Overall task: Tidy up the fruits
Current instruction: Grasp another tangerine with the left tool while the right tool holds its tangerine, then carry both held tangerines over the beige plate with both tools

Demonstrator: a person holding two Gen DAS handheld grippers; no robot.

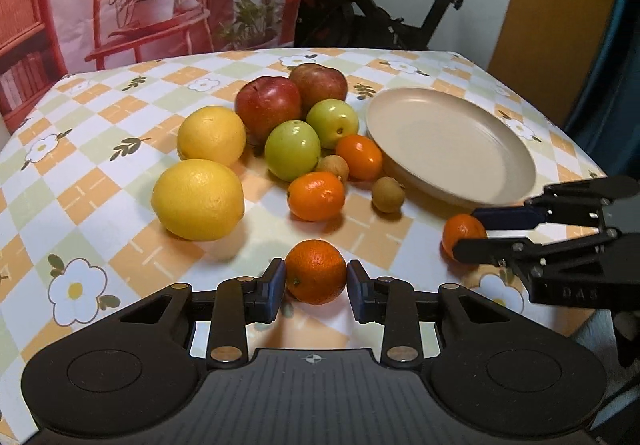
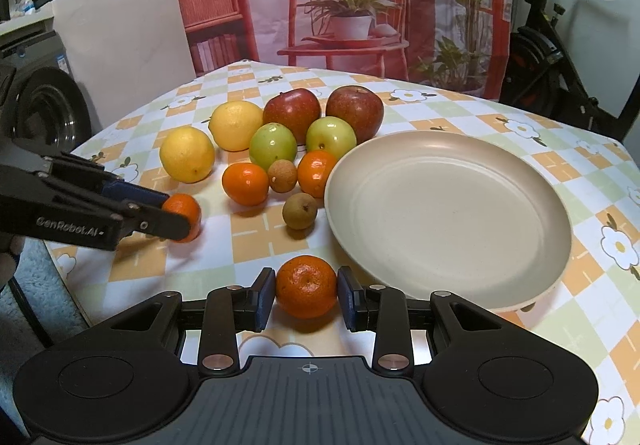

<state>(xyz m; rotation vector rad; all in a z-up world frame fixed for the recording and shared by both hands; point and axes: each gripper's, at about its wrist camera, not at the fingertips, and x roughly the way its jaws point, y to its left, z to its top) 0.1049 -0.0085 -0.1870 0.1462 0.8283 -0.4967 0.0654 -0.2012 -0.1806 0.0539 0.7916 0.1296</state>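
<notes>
My left gripper (image 1: pixel 316 281) is shut on a small mandarin (image 1: pixel 316 269) that rests on the checked tablecloth near the front edge. From the right wrist view, that gripper (image 2: pixel 178 215) comes in from the left with the same mandarin (image 2: pixel 189 210). The right gripper (image 2: pixel 306 291) is shut on another mandarin (image 2: pixel 306 283), just in front of the beige plate (image 2: pixel 448 213). The left wrist view shows this gripper (image 1: pixel 468 230) at the right with its mandarin (image 1: pixel 460 231). The plate (image 1: pixel 452 141) holds nothing.
A cluster of loose fruit lies left of the plate: two lemons (image 1: pixel 198 199), two red apples (image 1: pixel 268 103), two green apples (image 1: pixel 292 149), two more mandarins (image 1: pixel 316 195) and two small brown longans (image 1: pixel 387 194). An exercise bike (image 1: pixel 360 5) stands behind the table.
</notes>
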